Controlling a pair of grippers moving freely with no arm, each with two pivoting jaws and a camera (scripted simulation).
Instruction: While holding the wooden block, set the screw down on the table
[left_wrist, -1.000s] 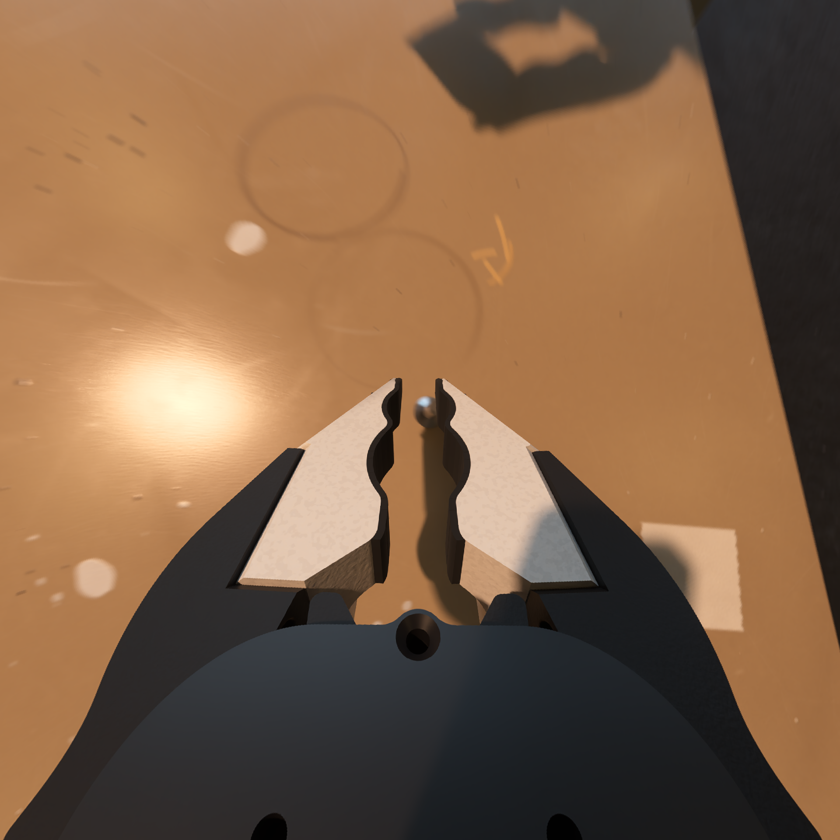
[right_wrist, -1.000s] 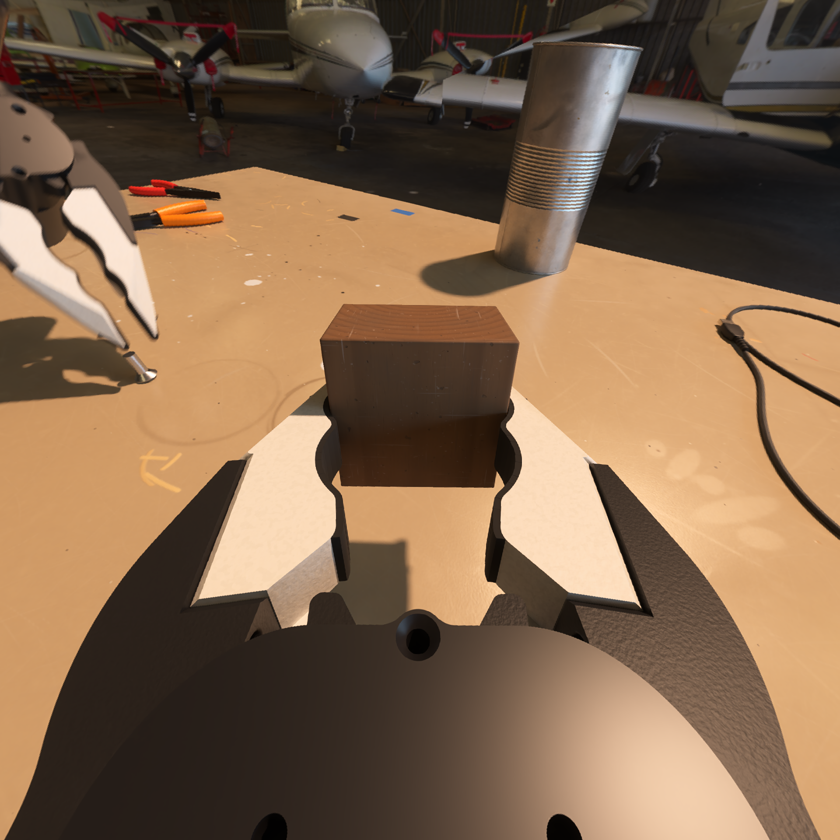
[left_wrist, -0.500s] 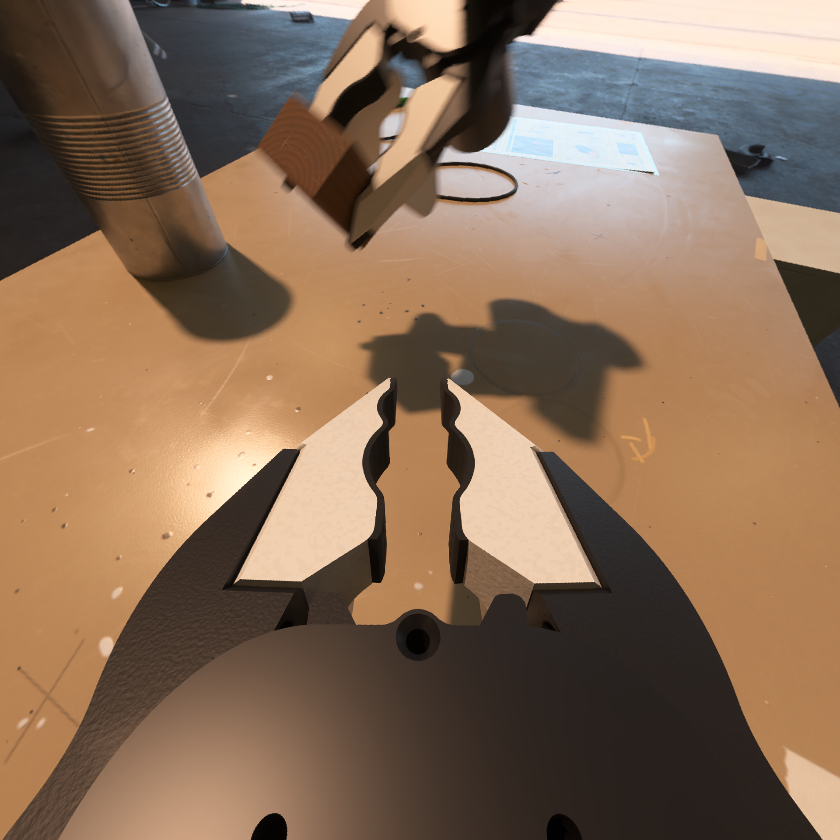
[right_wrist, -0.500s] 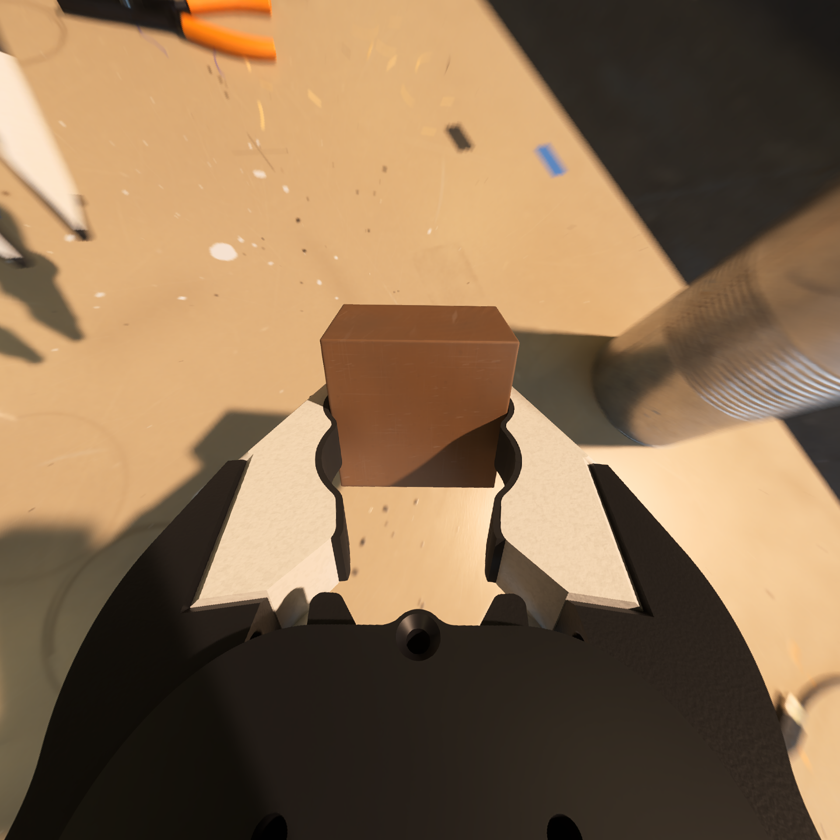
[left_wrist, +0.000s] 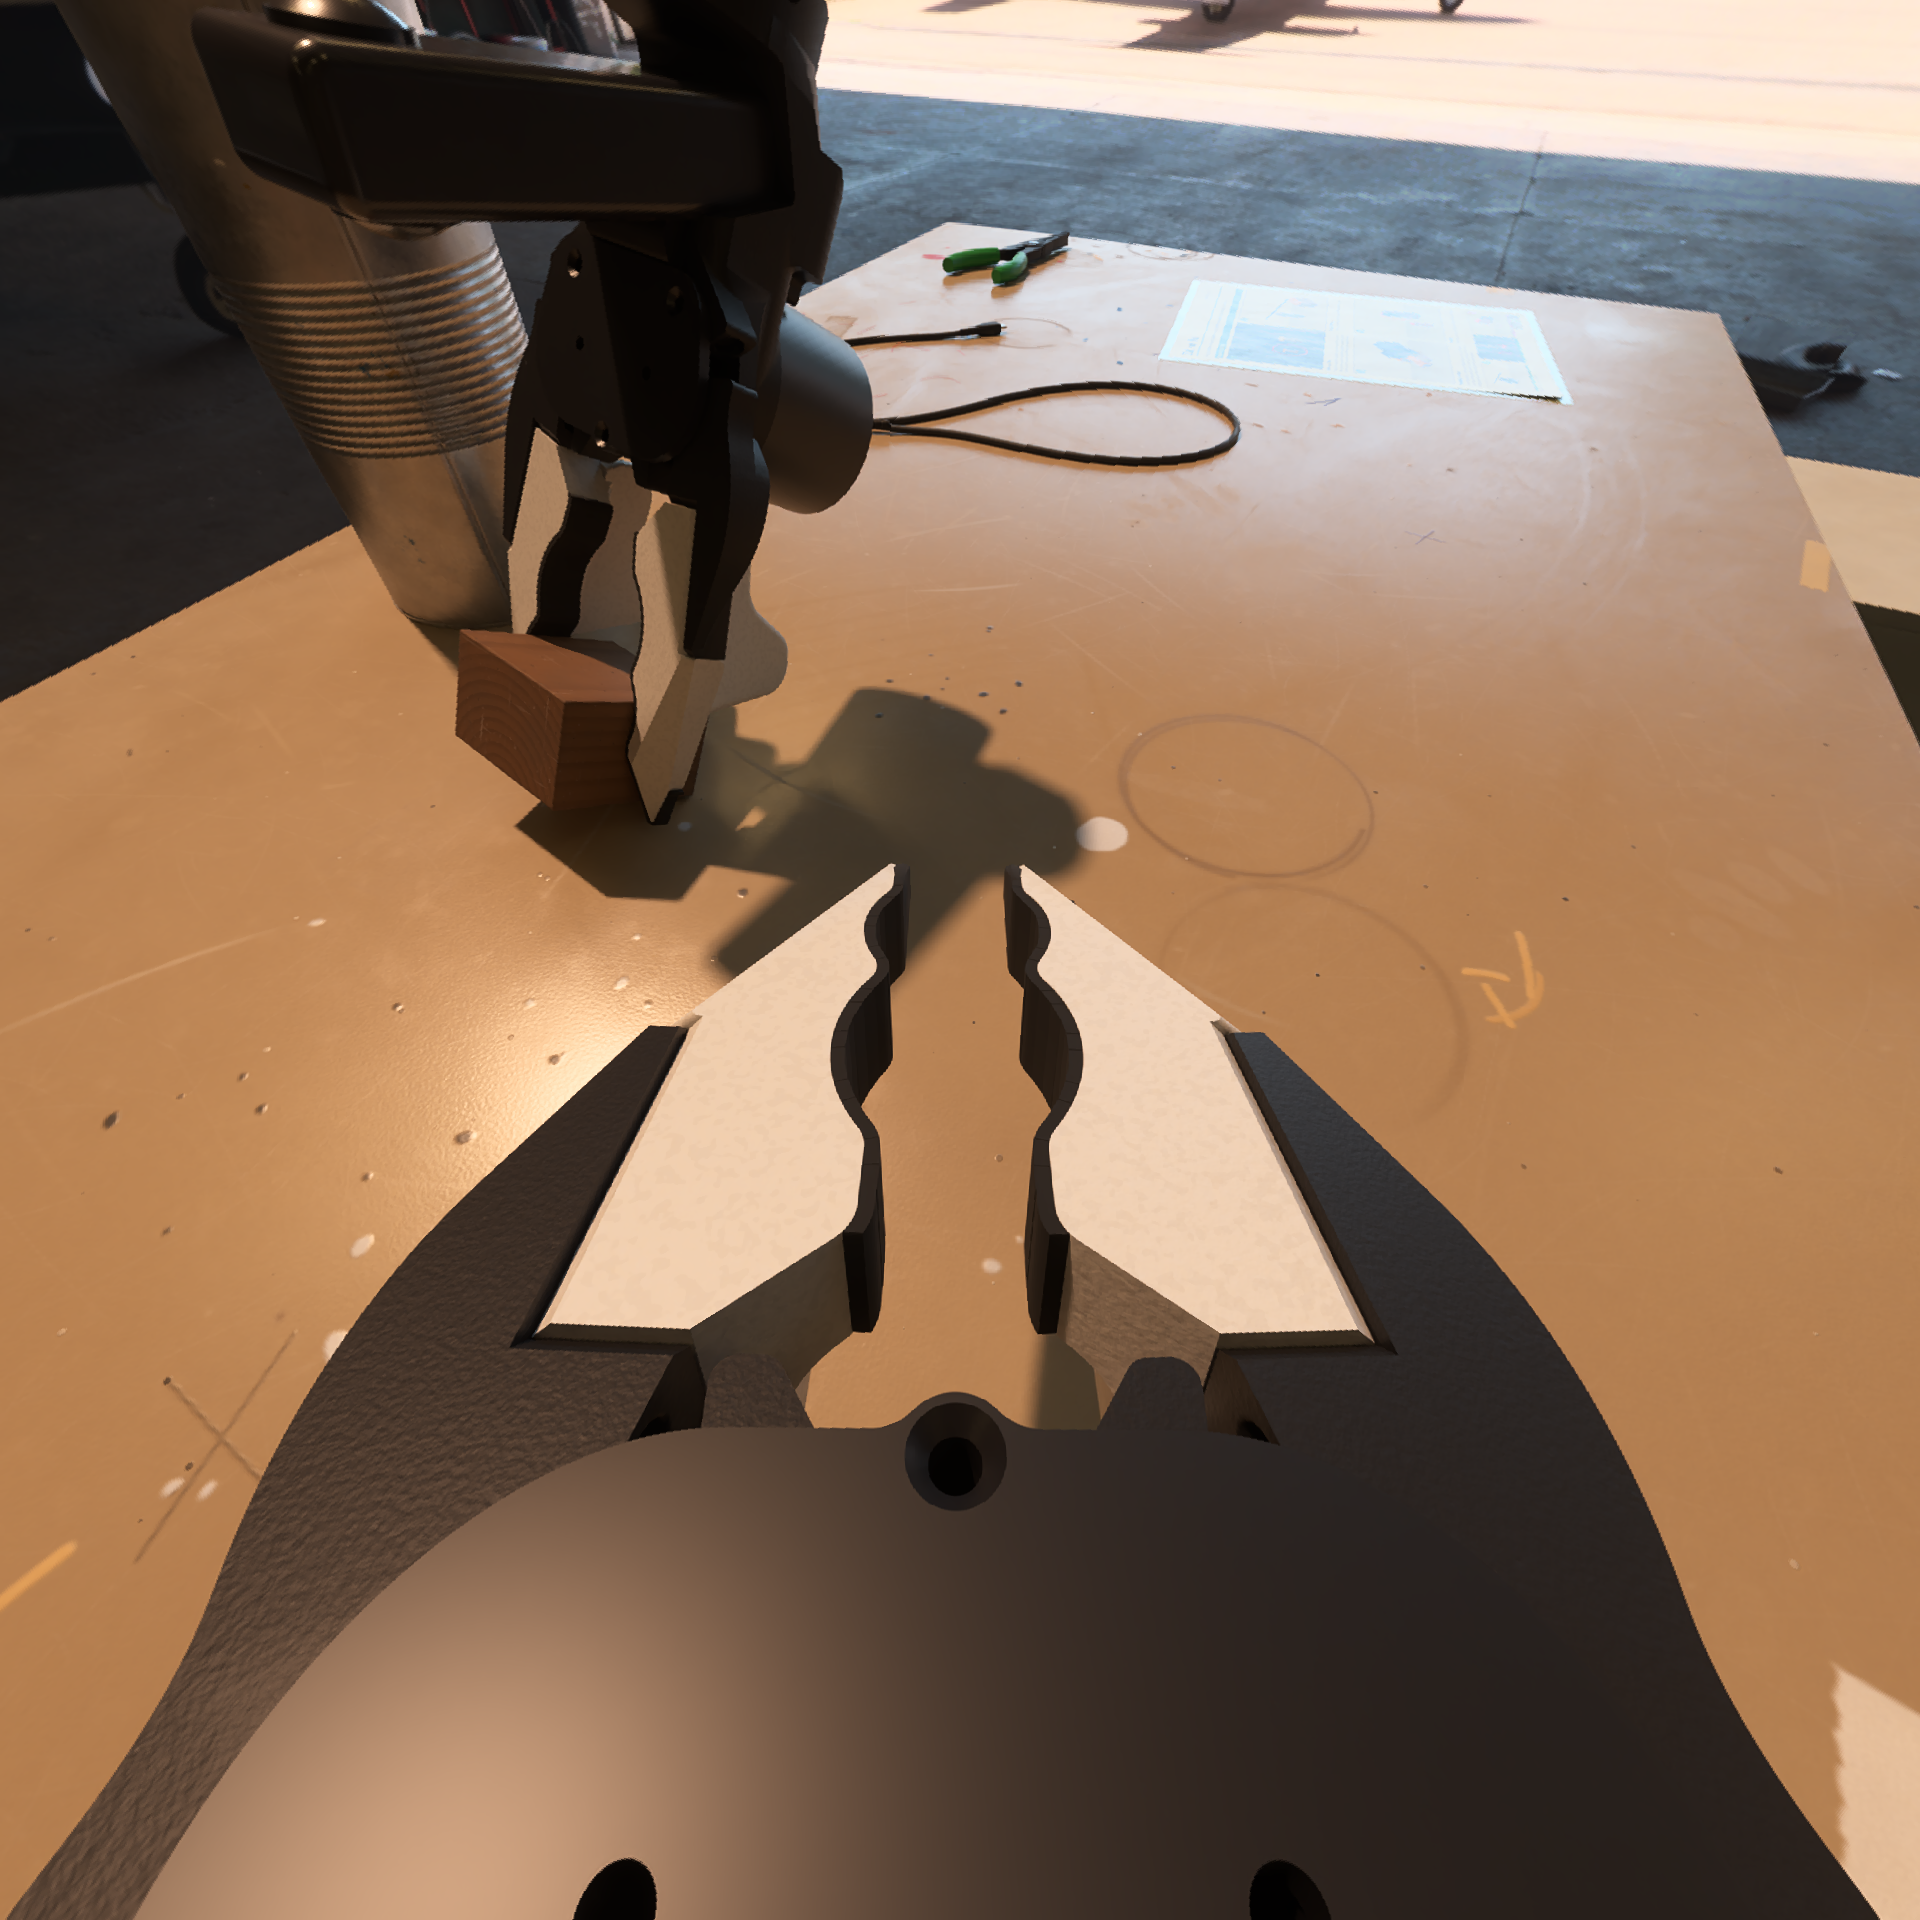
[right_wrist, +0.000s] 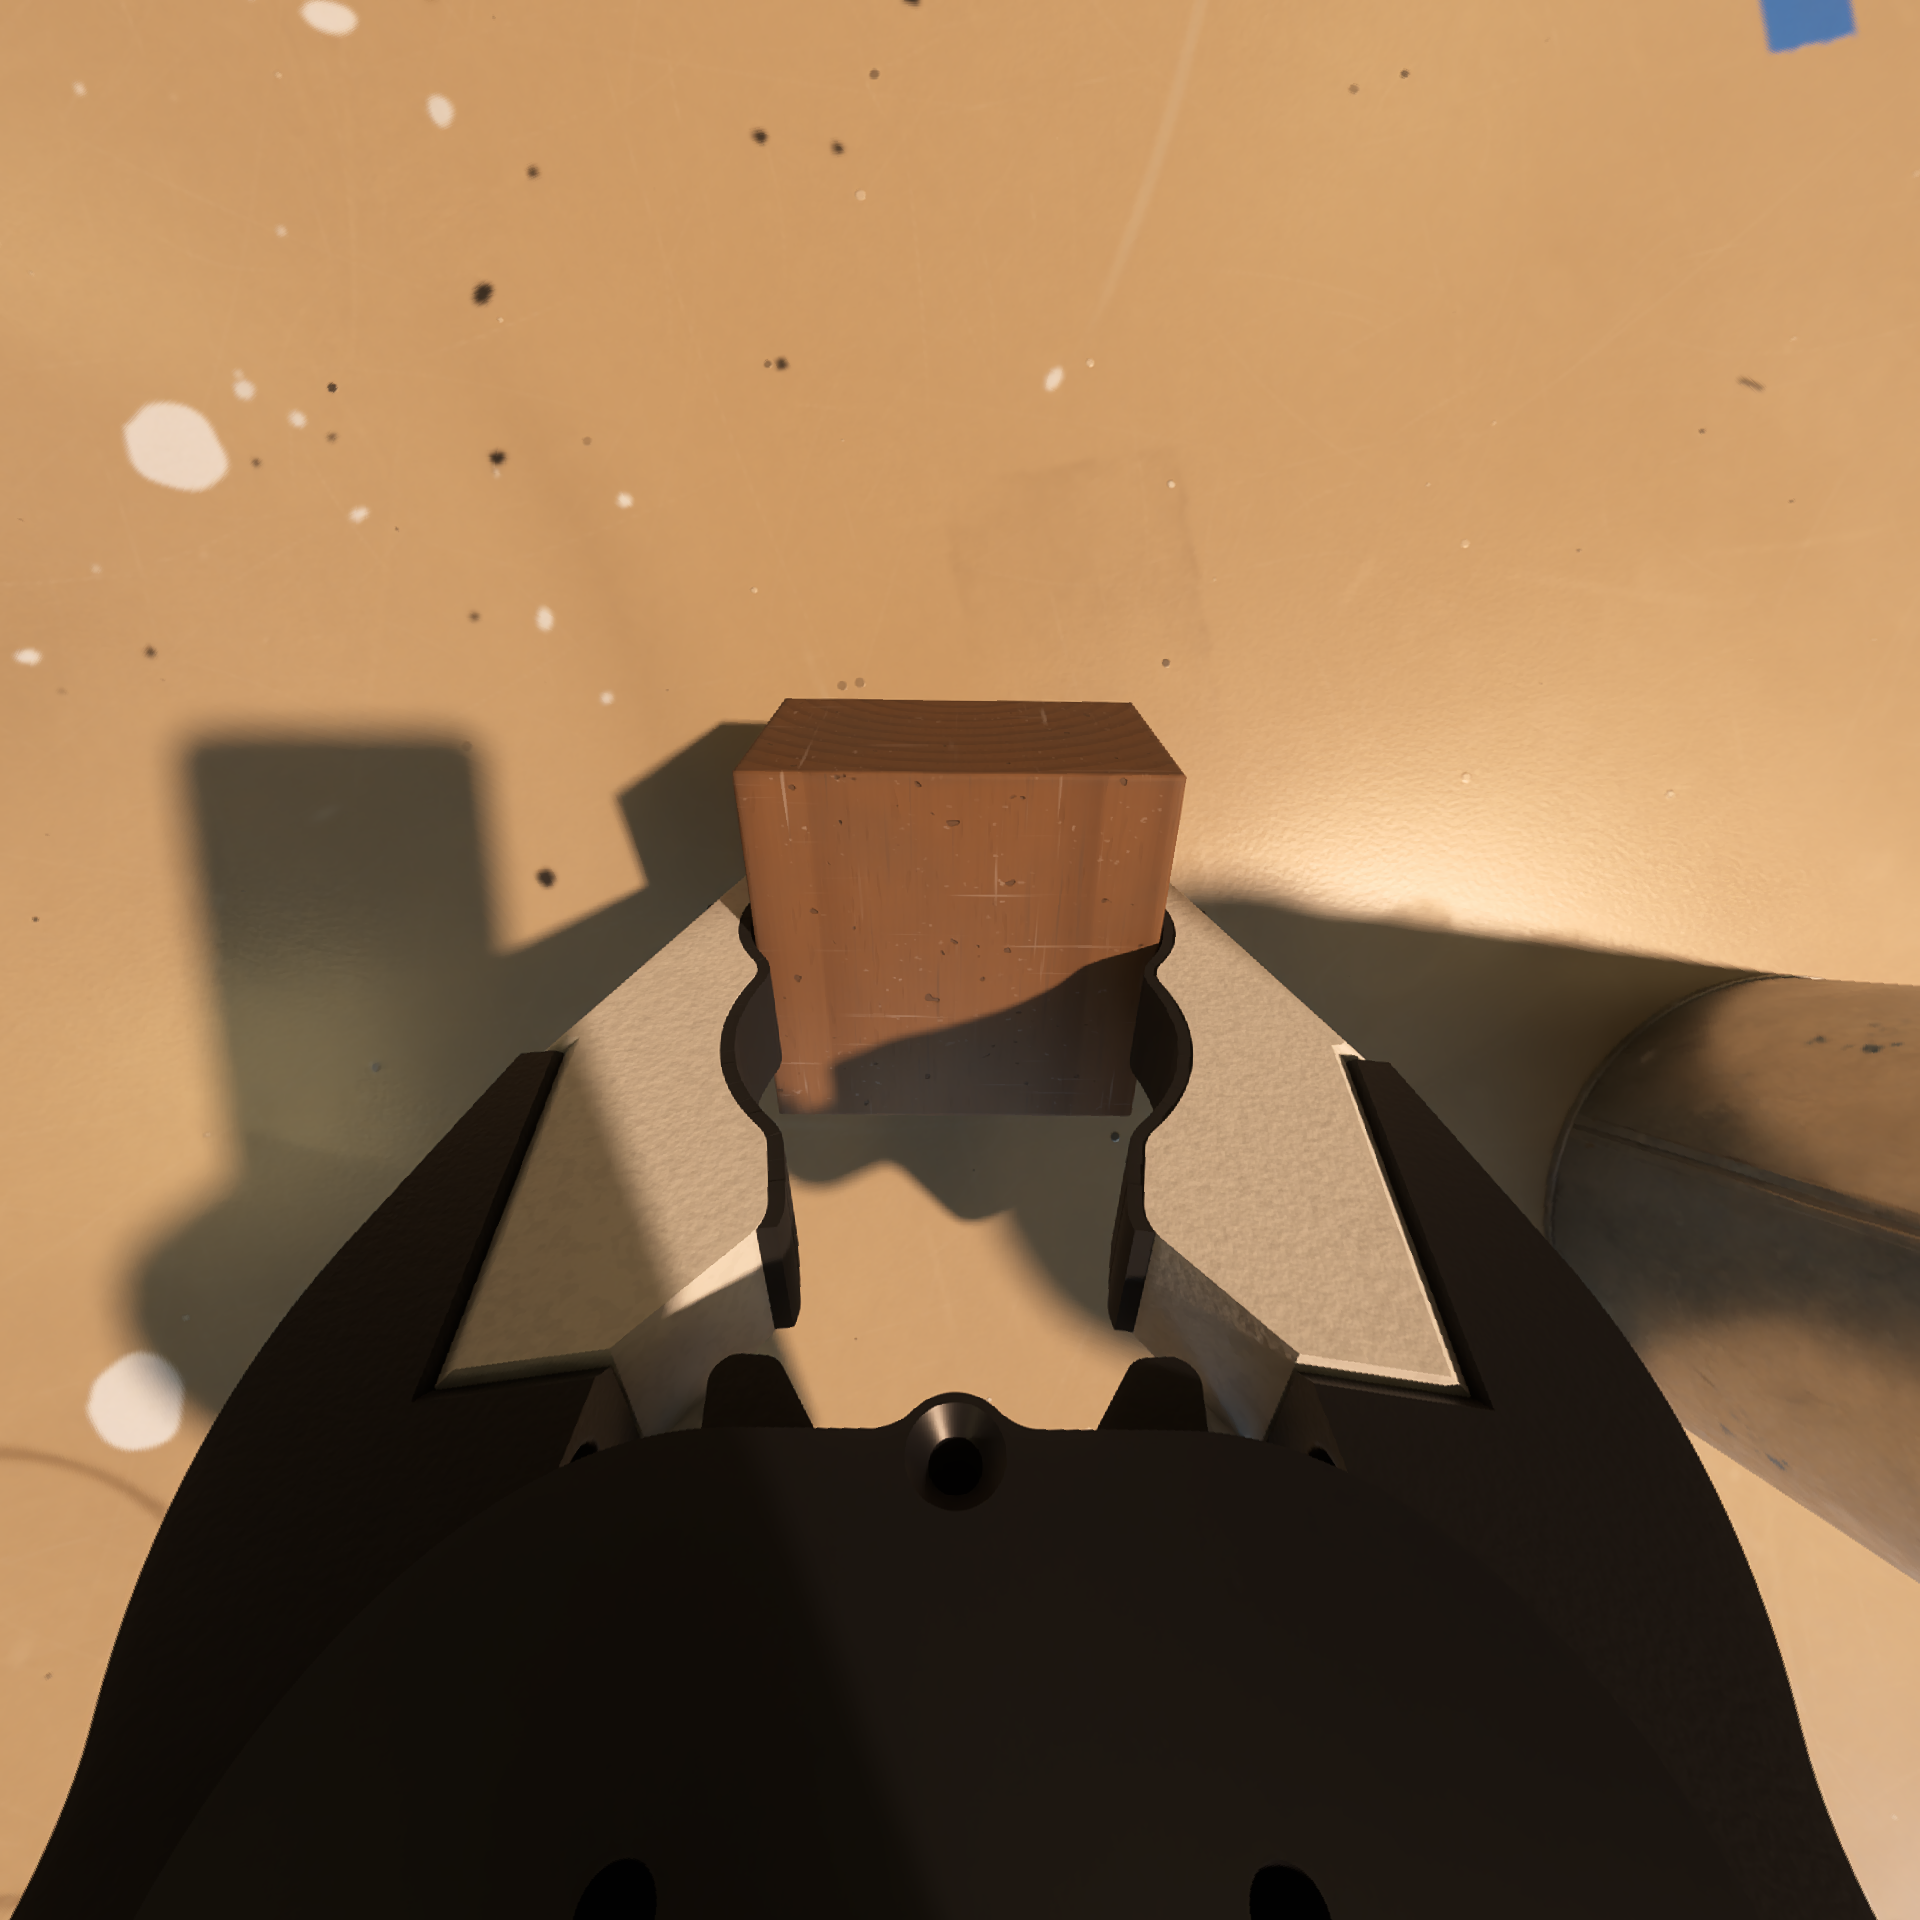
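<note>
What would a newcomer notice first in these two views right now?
The wooden block clamped in the right gripper, low over the table beside the metal cylinder. Nearer, the left gripper is slightly open and empty; no screw shows.

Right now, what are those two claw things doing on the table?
The right claw is gripping a wooden block, holding it low over the brown table beside a metal cylinder. The left claw is open with nothing between its fingers. No screw shows in either view, so I can't tell where it lies.
</note>
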